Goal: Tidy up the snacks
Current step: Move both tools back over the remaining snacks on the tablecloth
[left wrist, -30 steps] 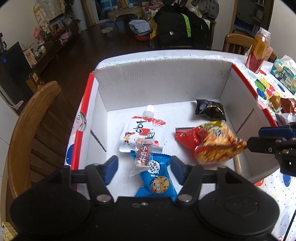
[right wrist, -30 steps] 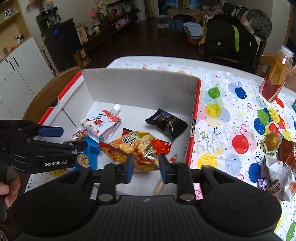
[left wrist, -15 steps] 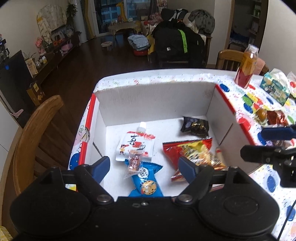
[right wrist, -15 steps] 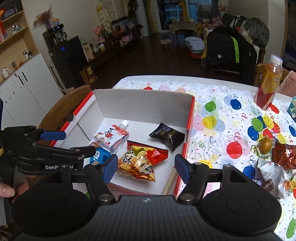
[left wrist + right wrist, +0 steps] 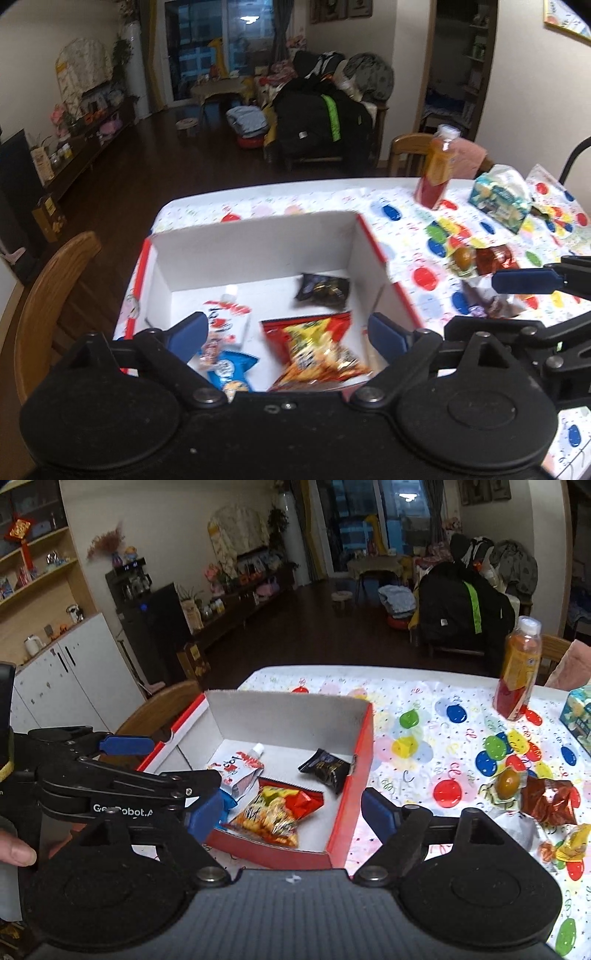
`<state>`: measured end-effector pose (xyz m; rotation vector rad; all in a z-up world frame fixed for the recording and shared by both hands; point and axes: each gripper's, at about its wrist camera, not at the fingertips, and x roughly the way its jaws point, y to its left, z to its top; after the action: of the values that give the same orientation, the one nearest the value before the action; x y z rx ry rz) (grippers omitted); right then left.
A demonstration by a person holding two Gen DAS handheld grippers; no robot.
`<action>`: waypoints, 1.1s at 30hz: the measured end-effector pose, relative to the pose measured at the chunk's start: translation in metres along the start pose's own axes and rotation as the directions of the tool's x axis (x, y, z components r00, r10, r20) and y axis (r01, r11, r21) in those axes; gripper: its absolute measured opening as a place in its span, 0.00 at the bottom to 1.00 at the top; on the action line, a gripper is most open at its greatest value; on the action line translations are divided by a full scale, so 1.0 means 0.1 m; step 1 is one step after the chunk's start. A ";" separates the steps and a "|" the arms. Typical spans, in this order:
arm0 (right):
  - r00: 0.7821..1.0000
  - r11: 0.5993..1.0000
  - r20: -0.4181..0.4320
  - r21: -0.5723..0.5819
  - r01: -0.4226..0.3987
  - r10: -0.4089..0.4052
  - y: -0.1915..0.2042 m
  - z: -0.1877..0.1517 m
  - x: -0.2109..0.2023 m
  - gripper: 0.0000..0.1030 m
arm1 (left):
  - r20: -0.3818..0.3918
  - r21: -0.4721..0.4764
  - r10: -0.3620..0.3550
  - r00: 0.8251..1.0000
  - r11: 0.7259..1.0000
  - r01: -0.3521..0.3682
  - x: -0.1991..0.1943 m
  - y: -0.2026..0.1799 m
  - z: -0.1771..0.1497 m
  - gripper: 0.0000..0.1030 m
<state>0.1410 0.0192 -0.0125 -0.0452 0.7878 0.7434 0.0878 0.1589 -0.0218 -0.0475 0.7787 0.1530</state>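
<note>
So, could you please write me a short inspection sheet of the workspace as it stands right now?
Surface: table under a balloon-print cloth.
Job's things: red and white box holds a red chip bag, black packet, white spouted pouch and blue packet; loose wrapped snacks lie on the cloth to its right.
Clutter: juice bottle, tissue pack.
Grippers: left gripper and right gripper open, both empty.
Cables: a dark loop at the left view's right edge; cannot tell what it is.
Surroundings: wooden chair, living room behind.
</note>
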 end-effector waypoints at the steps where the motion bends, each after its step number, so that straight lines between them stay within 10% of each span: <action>1: 1.000 1.000 0.006 -0.001 0.001 -0.001 -0.02 0.00 -0.04 0.80 | 0.007 0.003 -0.007 1.000 1.000 0.007 -0.02 -0.04 0.00 0.92; 33: 0.968 0.959 0.014 0.141 0.248 -0.252 -1.80 -0.59 -0.90 0.85 | 0.033 0.036 -0.199 0.980 0.980 0.197 0.31 -1.60 0.10 1.00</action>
<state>0.1738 -0.1860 -0.0367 -0.0079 0.7843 0.4476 0.1416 0.0051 -0.0390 -0.0908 0.7355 -0.0479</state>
